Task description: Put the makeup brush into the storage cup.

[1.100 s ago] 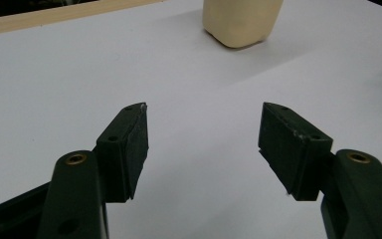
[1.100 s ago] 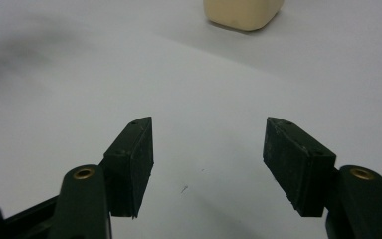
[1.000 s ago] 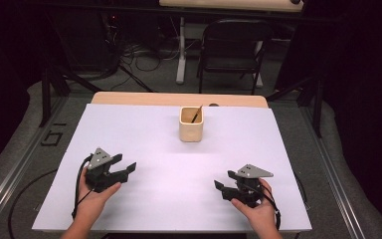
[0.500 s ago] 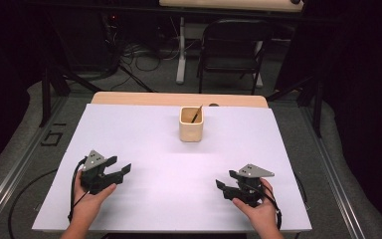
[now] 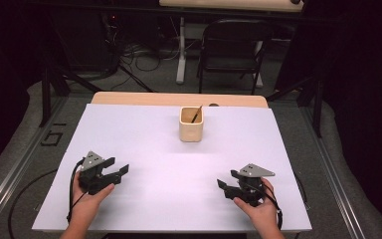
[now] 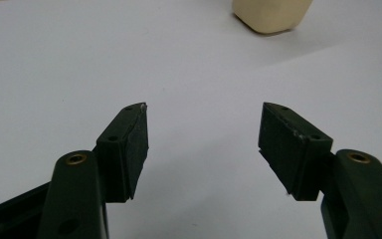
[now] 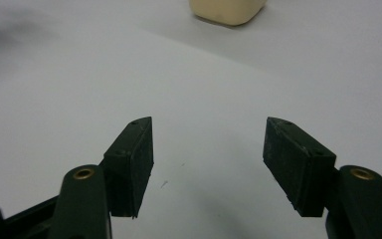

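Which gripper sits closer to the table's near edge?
The right gripper, at the right of the high view; the left gripper sits slightly farther up the white table. Both are open.

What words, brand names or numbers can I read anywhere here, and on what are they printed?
None can be read.
The cream cup is plain, with no label on the sides that show.
The white table top bears no print.
The left gripper and right gripper show no lettering, only brass screws.
Light marks on the floor left of the table are too blurred to read.
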Action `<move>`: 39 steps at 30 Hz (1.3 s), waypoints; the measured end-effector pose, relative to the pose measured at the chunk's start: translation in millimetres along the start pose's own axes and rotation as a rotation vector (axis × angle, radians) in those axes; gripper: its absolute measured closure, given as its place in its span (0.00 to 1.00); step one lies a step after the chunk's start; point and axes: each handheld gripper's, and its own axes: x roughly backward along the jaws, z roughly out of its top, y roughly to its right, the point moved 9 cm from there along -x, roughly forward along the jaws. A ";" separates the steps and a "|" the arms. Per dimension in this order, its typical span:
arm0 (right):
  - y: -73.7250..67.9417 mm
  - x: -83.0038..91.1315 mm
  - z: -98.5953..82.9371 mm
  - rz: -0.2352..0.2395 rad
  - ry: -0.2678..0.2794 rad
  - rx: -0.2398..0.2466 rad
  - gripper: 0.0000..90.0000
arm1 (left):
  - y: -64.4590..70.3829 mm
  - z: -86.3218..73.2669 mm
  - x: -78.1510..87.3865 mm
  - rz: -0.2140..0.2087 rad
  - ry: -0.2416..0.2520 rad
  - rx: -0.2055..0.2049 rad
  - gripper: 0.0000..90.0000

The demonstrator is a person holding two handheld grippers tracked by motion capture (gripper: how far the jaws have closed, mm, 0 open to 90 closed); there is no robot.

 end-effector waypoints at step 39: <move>11.0 -1.3 -1.8 -0.055 0.008 0.020 0.32 | -8.8 -1.8 -1.5 0.063 -0.005 0.001 0.35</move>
